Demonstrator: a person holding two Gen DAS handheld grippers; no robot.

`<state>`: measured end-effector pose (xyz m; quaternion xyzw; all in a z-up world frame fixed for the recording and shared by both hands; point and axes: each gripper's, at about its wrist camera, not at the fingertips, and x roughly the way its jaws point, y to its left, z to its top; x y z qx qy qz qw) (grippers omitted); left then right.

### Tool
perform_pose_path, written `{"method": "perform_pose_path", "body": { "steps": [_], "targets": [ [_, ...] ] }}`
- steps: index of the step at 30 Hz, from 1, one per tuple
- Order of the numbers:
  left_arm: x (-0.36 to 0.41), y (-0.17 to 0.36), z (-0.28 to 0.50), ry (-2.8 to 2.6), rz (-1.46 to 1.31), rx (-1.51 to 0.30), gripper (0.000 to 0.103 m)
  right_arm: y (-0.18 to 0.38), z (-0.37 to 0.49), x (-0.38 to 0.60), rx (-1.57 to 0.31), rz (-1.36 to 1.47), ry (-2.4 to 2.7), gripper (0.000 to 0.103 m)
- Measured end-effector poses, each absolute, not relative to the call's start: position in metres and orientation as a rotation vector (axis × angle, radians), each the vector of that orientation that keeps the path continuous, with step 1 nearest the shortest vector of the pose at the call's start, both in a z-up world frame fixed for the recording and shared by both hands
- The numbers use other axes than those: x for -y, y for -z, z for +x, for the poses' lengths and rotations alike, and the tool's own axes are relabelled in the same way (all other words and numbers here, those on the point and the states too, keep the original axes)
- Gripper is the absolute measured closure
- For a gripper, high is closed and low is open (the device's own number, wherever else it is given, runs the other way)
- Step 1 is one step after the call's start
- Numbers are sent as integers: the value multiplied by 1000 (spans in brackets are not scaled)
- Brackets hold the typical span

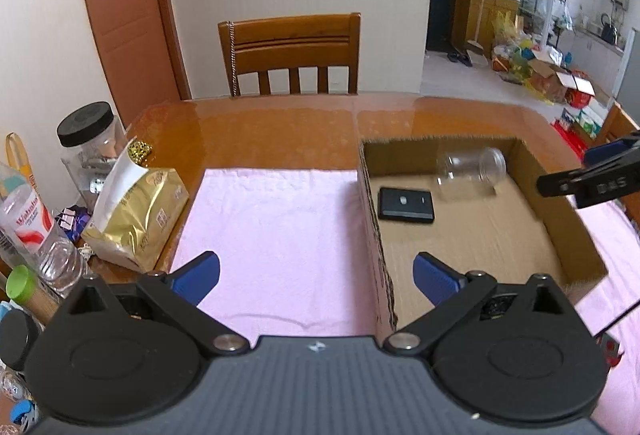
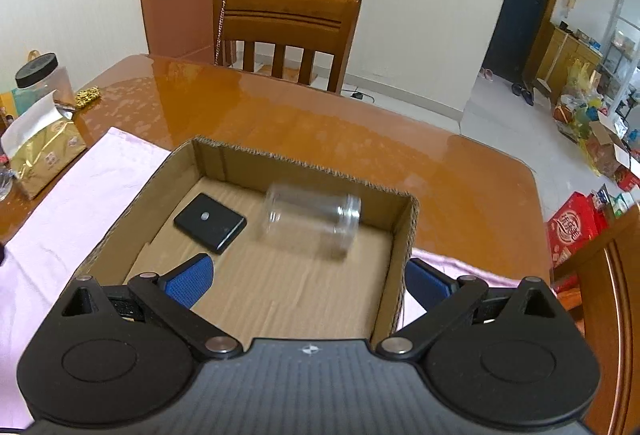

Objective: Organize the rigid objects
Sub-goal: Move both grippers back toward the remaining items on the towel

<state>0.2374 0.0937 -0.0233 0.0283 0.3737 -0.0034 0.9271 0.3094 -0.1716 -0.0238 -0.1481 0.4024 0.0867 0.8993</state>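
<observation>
A shallow cardboard box [image 1: 560, 231] [image 2: 132, 211] sits on a pink cloth [image 1: 276, 235] [image 2: 72, 203]. Inside lie a flat black rectangular device [image 1: 406, 205] [image 2: 210, 223] and a clear plastic jar [image 1: 472, 171] [image 2: 312, 219] on its side, blurred in the right wrist view. My left gripper [image 1: 316, 275] is open and empty above the cloth and the box's left wall. My right gripper [image 2: 308, 279] is open and empty over the box's near right corner; it also shows in the left wrist view [image 1: 588, 179] at the right edge.
A wooden chair [image 1: 290, 53] [image 2: 286, 35] stands behind the glossy wooden table [image 1: 280, 131] [image 2: 280, 123]. At the left are a gold bag [image 1: 136, 219] [image 2: 44, 147], a black-lidded jar [image 1: 90, 151] [image 2: 42, 79], a water bottle [image 1: 28, 231] and small clutter.
</observation>
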Motion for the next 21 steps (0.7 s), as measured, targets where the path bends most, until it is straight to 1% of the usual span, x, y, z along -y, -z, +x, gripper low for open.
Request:
{"method": "perform_pose_path", "body": {
  "steps": [5, 10, 16, 21],
  "targets": [
    [-87, 33, 222, 46, 74, -780, 1, 27, 266, 179, -834, -284, -136, 0],
    [-81, 45, 206, 96, 50, -801, 1, 43, 222, 189, -851, -251, -38, 0],
    [-71, 59, 187, 131, 44, -820, 1, 73, 178, 214, -908, -156, 108, 0],
    [-64, 67, 174, 163, 36, -850, 1, 96, 158, 234, -992, -86, 152, 0]
  ]
}}
